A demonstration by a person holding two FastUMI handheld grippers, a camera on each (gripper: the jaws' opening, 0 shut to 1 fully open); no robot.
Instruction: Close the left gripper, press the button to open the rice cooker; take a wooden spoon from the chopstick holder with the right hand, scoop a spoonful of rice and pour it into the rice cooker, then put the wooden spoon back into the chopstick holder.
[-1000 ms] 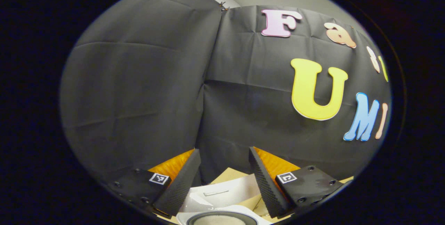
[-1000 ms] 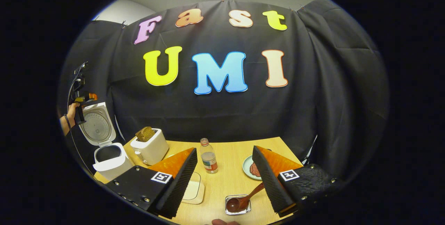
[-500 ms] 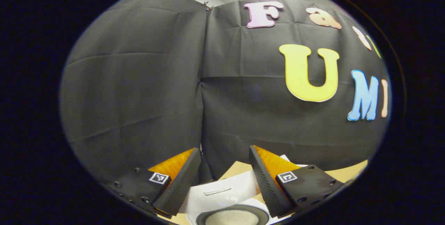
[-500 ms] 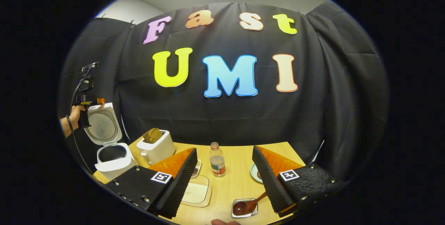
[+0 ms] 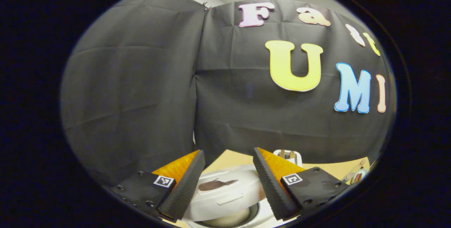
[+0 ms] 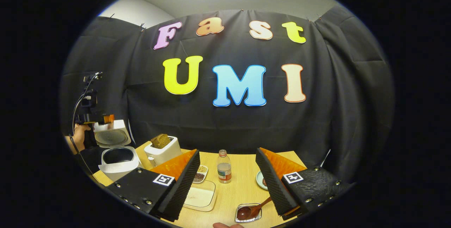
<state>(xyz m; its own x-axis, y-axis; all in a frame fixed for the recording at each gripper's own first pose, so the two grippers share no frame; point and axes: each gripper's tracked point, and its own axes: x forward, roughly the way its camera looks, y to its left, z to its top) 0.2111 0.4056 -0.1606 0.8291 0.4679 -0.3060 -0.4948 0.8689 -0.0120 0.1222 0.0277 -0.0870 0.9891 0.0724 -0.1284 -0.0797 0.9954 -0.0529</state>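
Black cloth wall behind; pale wooden tabletop (image 6: 239, 185) below.

Right gripper view: right gripper (image 6: 227, 185) above near edge of tabletop, fingers wide apart, holding nothing. Wooden spoon (image 6: 252, 209) lying with bowl in small metal tray (image 6: 248, 213), handle running up toward right finger, tip hidden behind it. Clear container (image 6: 200, 198) just beside left finger. Small dish of beans (image 6: 201, 173) behind it. Bottle (image 6: 224, 167) upright mid-table. Plate (image 6: 261, 180) partly hidden by right finger. Toaster (image 6: 162, 149) with bread at left rear. Rice cooker (image 6: 118, 159) at far left corner, pot open and dark inside, lid (image 6: 112, 137) tilted partway down over it. Left gripper (image 6: 105, 118) held by a hand (image 6: 80, 138) at top edge of lid; finger gap not readable from here.

Left gripper view: left gripper (image 5: 229, 182) fingers apart, nothing between them. White lid (image 5: 225, 192) directly below, pot rim (image 5: 225, 219) showing under it. Toaster (image 5: 287, 155) beyond right finger.
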